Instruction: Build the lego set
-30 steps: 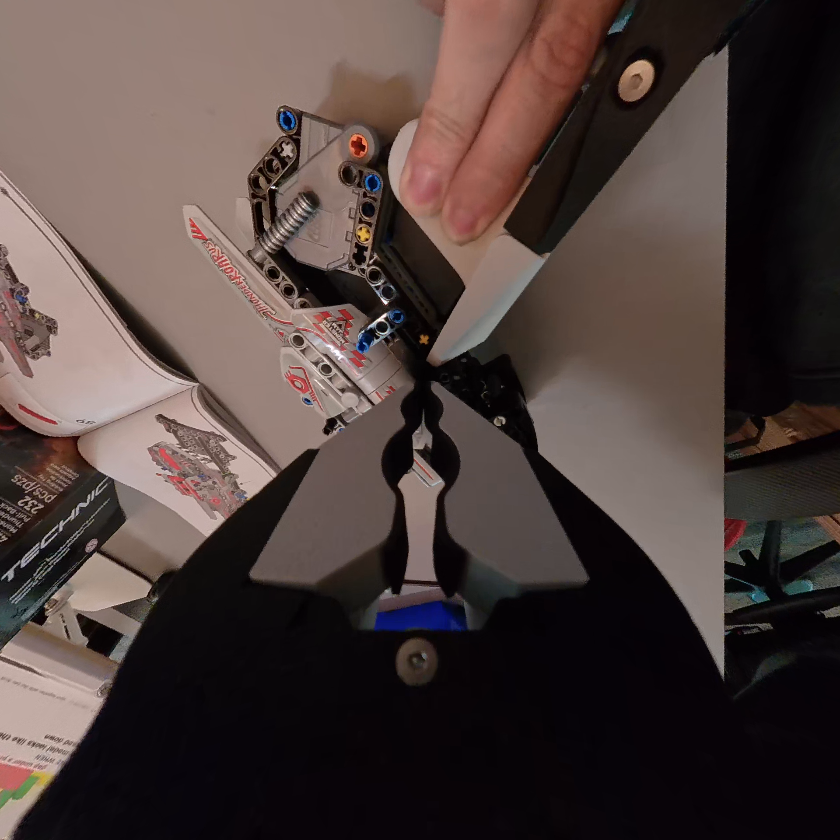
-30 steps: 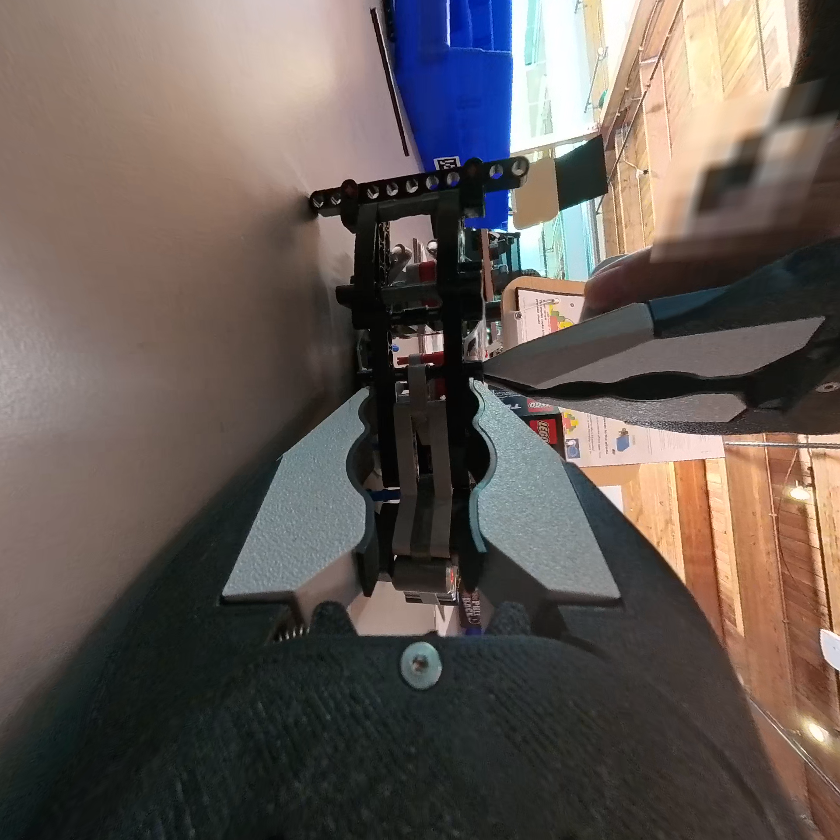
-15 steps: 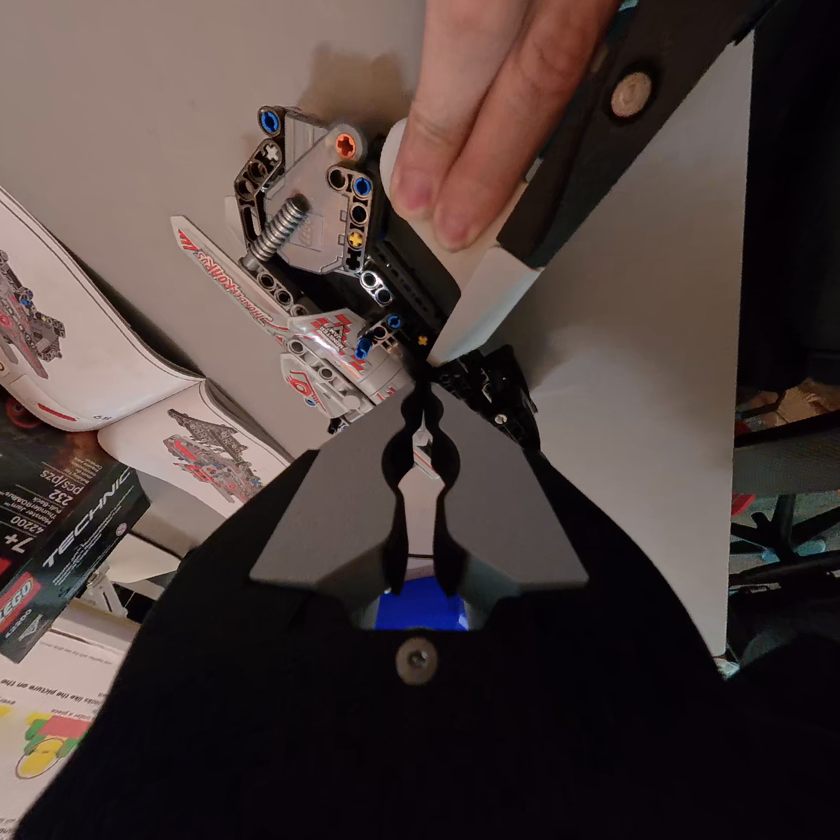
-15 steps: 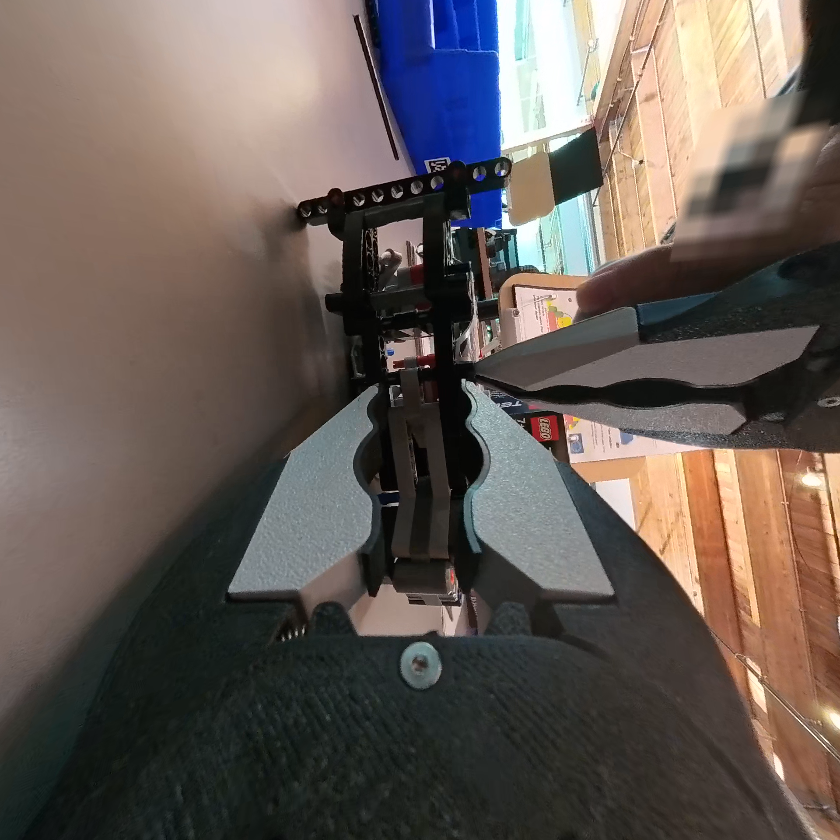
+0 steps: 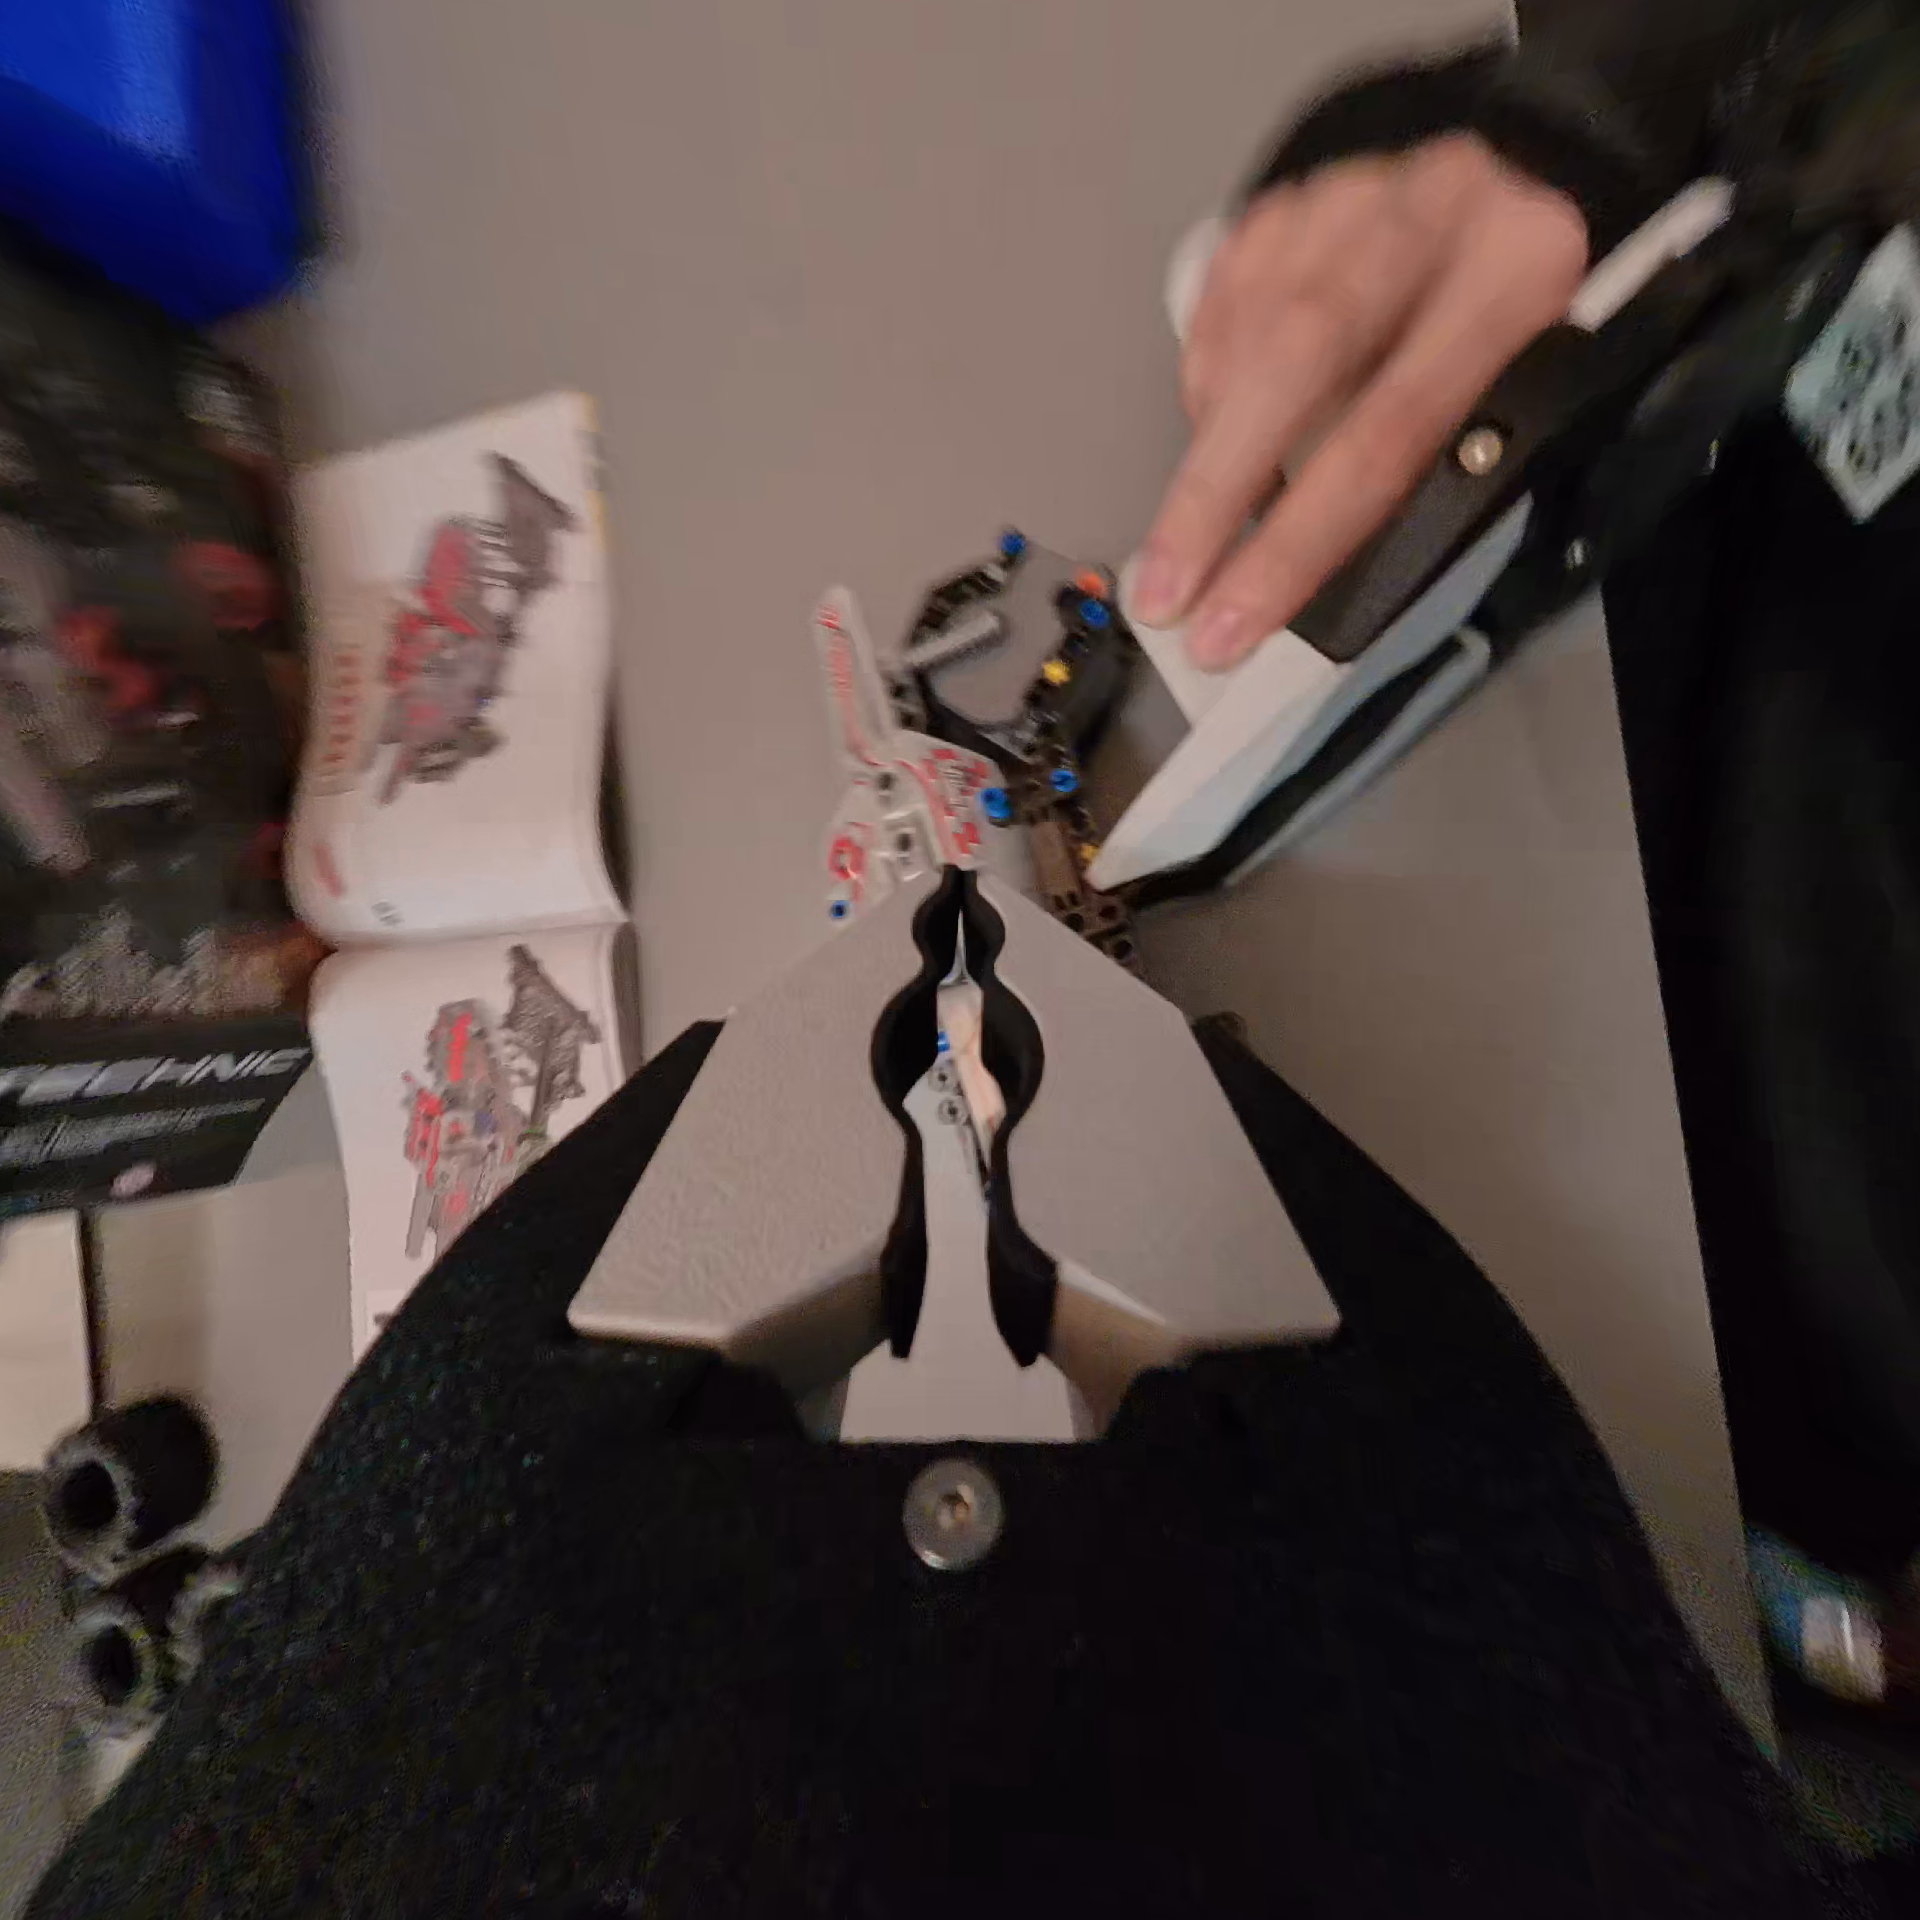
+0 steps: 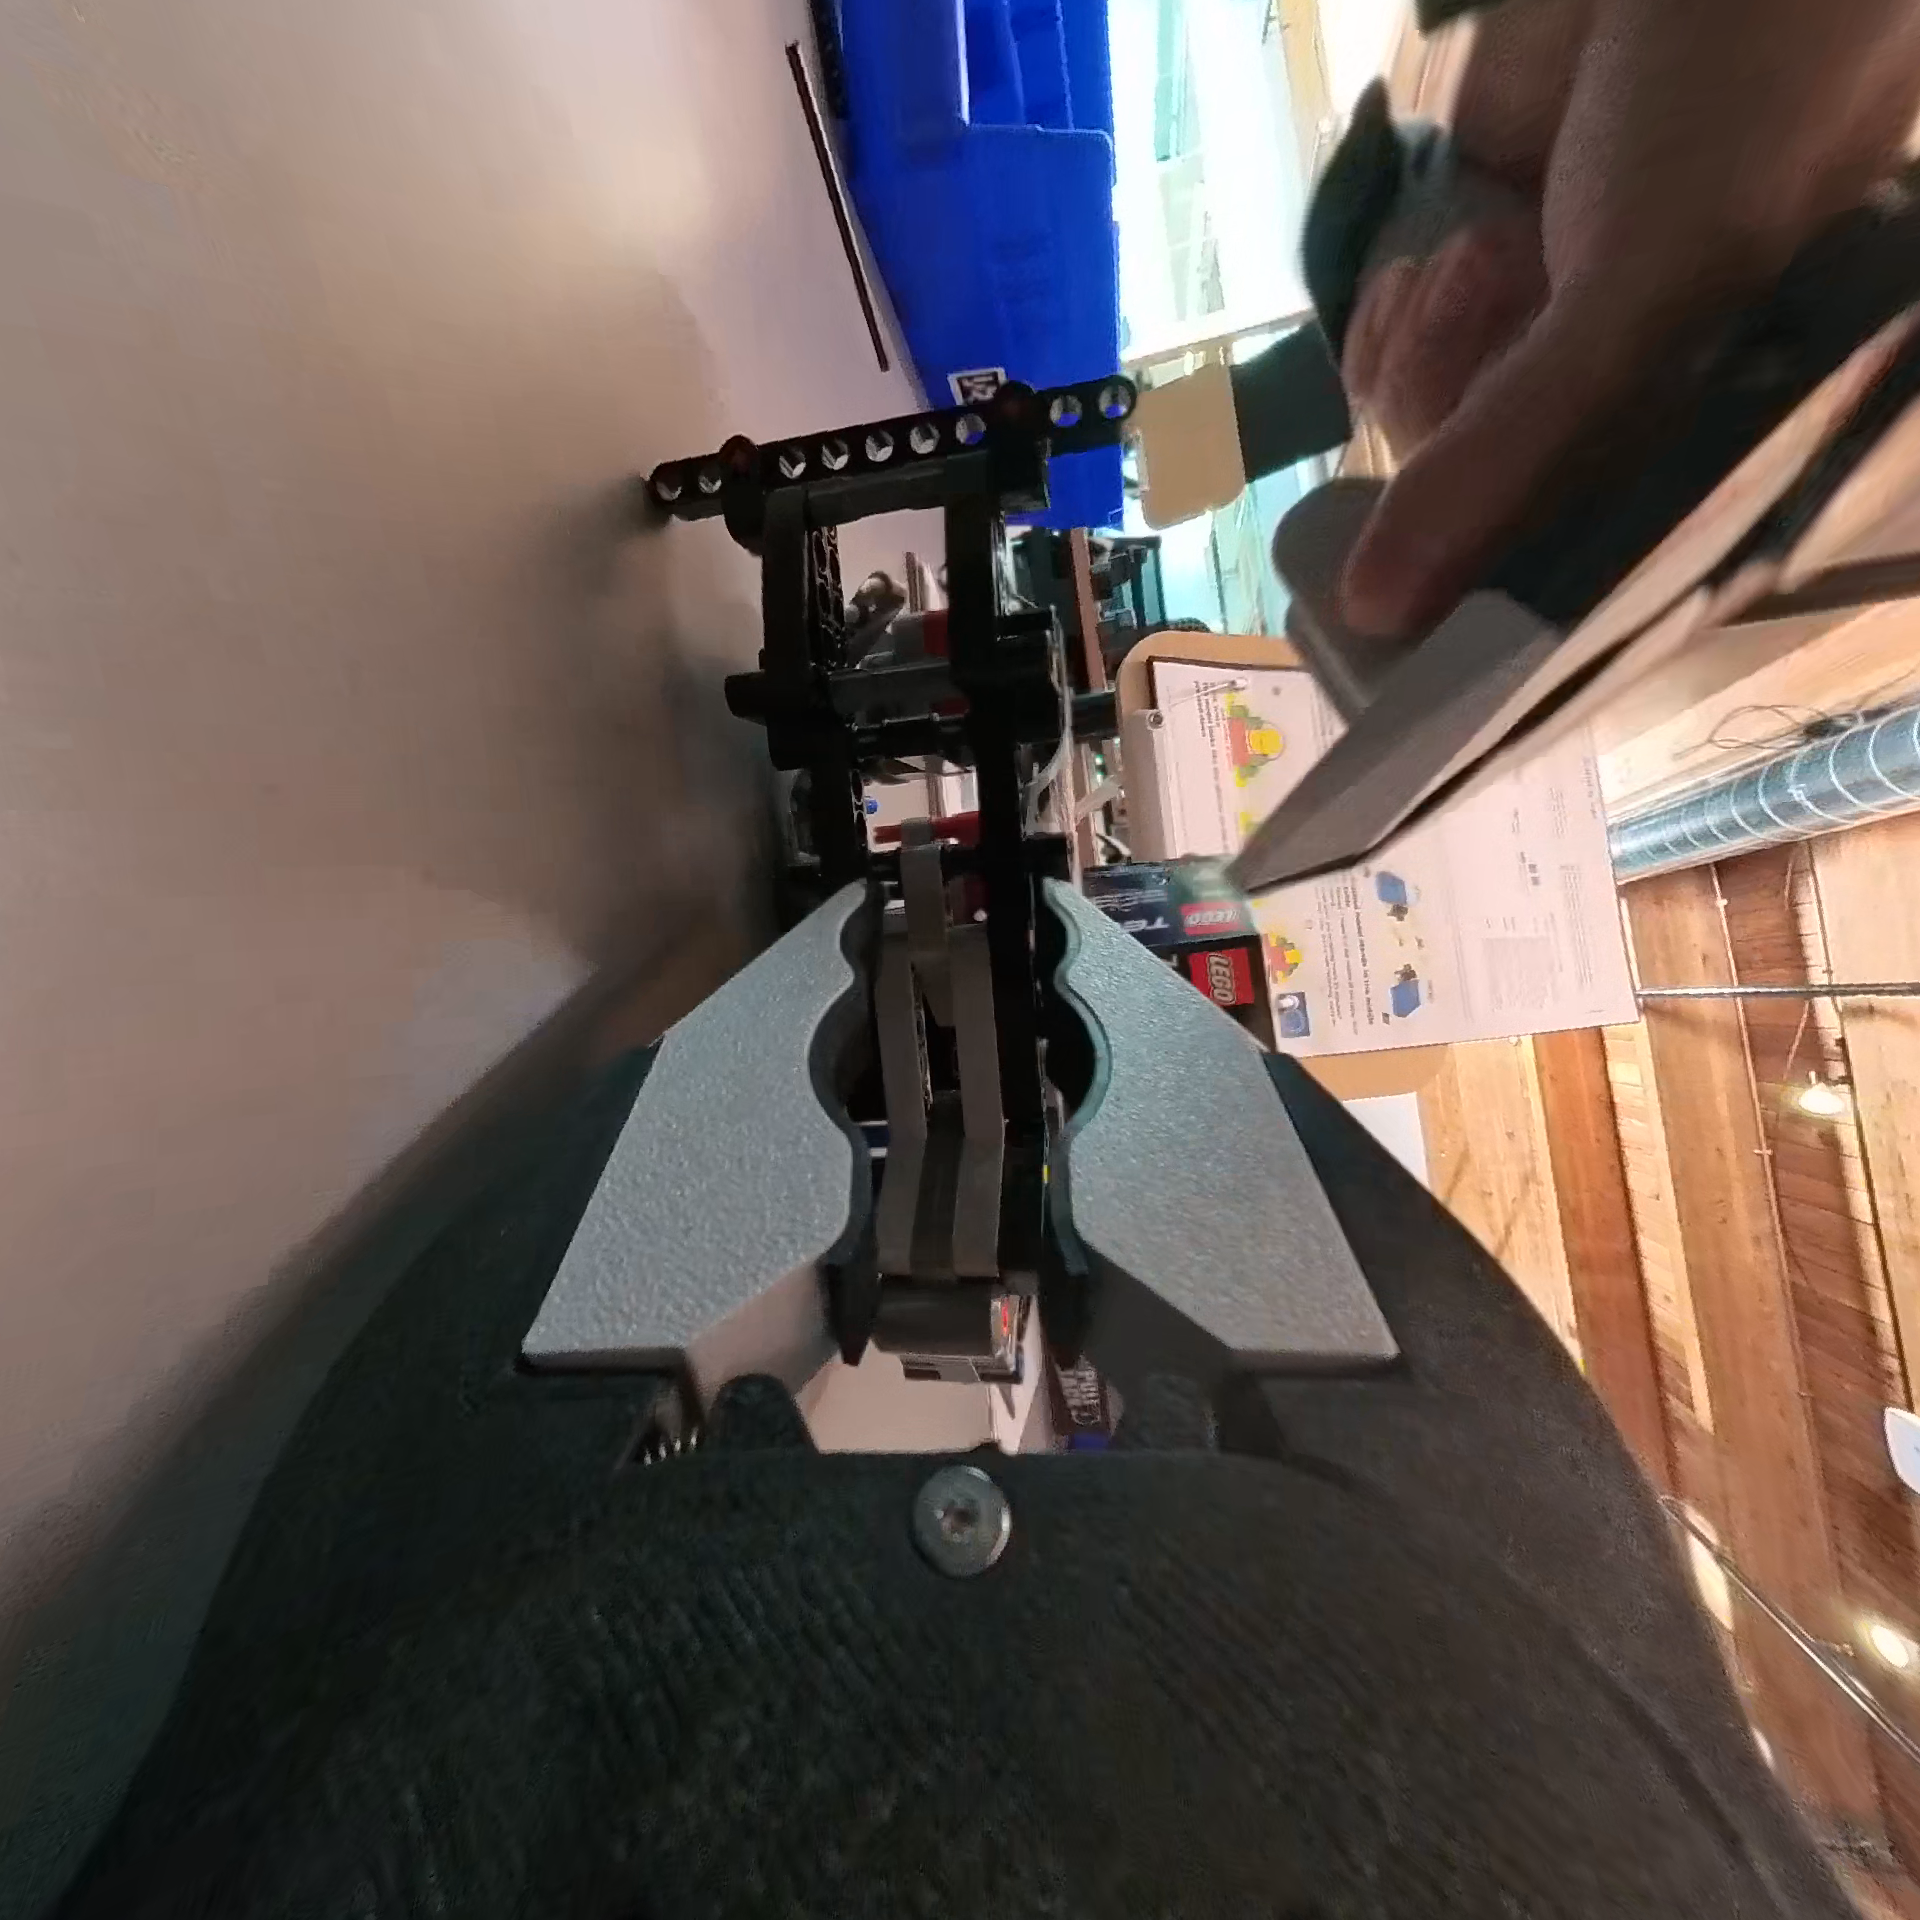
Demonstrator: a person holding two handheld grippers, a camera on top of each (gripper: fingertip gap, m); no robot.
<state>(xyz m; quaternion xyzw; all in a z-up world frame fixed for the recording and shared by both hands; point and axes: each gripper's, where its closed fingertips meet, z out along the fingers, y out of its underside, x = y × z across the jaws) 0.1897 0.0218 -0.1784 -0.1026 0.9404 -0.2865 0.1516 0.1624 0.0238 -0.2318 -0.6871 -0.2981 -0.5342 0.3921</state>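
The part-built lego model (image 5: 935,790), a black frame with white and red stickered panels, lies on the grey table (image 5: 831,312). In the right wrist view the model (image 6: 894,665) stands out from the table with a long black holed beam at its far end. My right gripper (image 6: 956,899) is shut on the model's black and grey frame; it also shows in the left wrist view (image 5: 1101,878) under a hand (image 5: 1330,395). My left gripper (image 5: 958,888) is shut, above the model's white panel. In the right wrist view it (image 6: 1257,878) is clear of the model.
An open instruction booklet (image 5: 447,665) and the dark set box (image 5: 125,727) lie left of the model. Black wheels (image 5: 114,1507) sit at the lower left. A blue bin (image 6: 987,239) stands at the table's far end. The table edge (image 5: 1621,935) runs down the right. Tip to tip, the grippers are about 6 cm apart.
My left gripper has pulled off the model, where its tip touched before, and swung, so its view is blurred. The right gripper still holds the model in place.
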